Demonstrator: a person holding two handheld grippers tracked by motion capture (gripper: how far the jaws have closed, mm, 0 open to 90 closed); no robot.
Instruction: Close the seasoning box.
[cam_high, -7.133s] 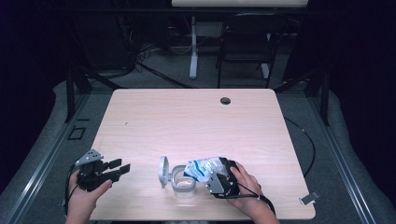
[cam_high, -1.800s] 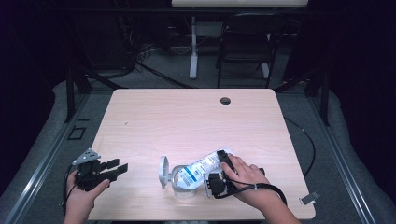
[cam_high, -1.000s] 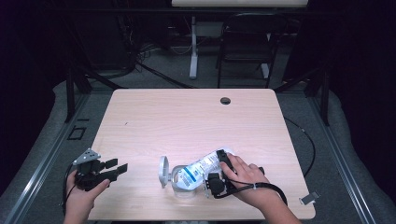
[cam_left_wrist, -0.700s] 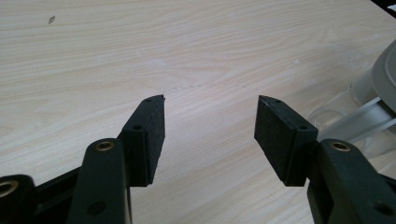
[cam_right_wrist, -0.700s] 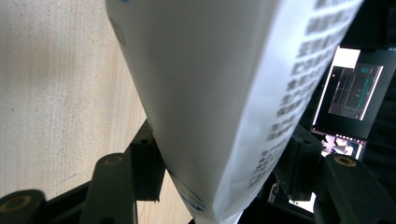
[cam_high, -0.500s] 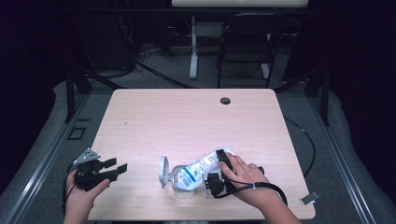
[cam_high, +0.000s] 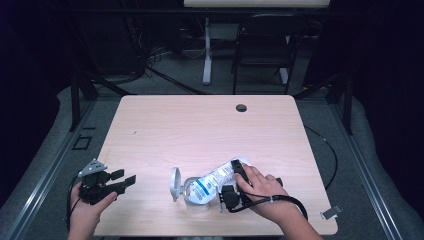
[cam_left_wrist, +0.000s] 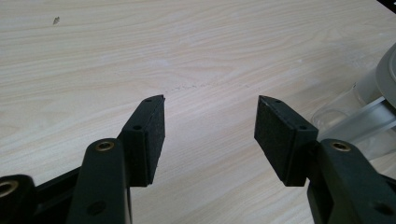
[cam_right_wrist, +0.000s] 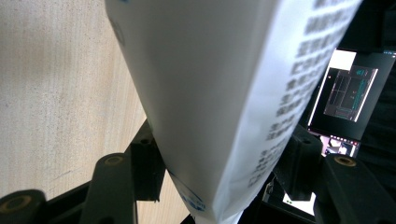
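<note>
pale wood grain runs under the left gripper (cam_high: 121, 181), which sits near the table's (cam_high: 200, 125) left front corner with its jaws spread wide and nothing between the pads (cam_left_wrist: 150, 135); its jaws have just been opening that last bit. in the left gripper view bare tabletop (cam_left_wrist: 140, 56) lies between the fingers, and beyond the right-hand pad sits the clear jar (cam_left_wrist: 345, 116), well apart from it.

further right in the high view a round grey lid (cam_high: 174, 183) stands on edge, hinged open just beside the jar (cam_high: 196, 200), a clear plastic container that lies near the table's front edge. a white pouch (cam_high: 212, 181) with blue print leans tilted with its lower end in the jar's mouth; what else the jar holds cannot be told.

the right gripper (cam_high: 231, 181) clamps the upper end of that pouch, with a hand (cam_high: 265, 192) over it. in the right gripper view the pouch (cam_right_wrist: 219, 93) rises between both pads (cam_right_wrist: 148, 168), pressed from each side. rows of small dark characters run down its right edge, possibly chinese, too blurred and slanted to read, and a blue mark shows near its bottom corner.
</note>
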